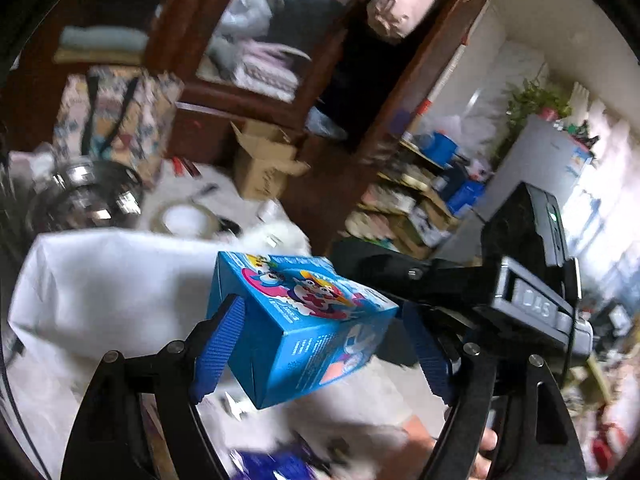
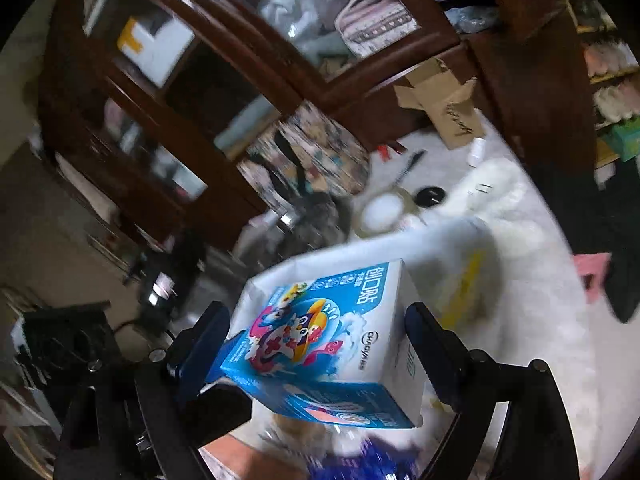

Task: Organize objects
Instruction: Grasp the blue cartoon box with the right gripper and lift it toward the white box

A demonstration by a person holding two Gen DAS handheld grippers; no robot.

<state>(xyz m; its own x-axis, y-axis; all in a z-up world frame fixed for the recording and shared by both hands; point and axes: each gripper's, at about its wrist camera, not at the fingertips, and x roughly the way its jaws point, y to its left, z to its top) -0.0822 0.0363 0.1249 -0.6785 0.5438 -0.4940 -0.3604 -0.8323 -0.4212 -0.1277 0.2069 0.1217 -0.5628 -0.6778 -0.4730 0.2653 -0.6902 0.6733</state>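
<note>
A blue cartoon-printed box [image 1: 304, 324] is held in the air between the blue-padded fingers of my left gripper [image 1: 324, 352], tilted. The left pad [image 1: 218, 350] presses its side; the right pad [image 1: 430, 354] stands slightly off its edge. In the right wrist view the same kind of blue and white box [image 2: 320, 344] sits between the fingers of my right gripper [image 2: 320, 352]. The right gripper's black body [image 1: 520, 280] shows at the right of the left wrist view. A white box or bag [image 1: 108, 288] lies below, behind the box.
A white-covered table [image 2: 520, 208] carries a tape roll [image 1: 180, 220], a steel pot [image 1: 86, 196], a patterned bag [image 1: 116, 120] and an open cardboard box [image 1: 264, 164]. A dark wooden cabinet [image 1: 288, 40] stands behind. Blue packets [image 2: 360, 464] lie below. Frames are motion-blurred.
</note>
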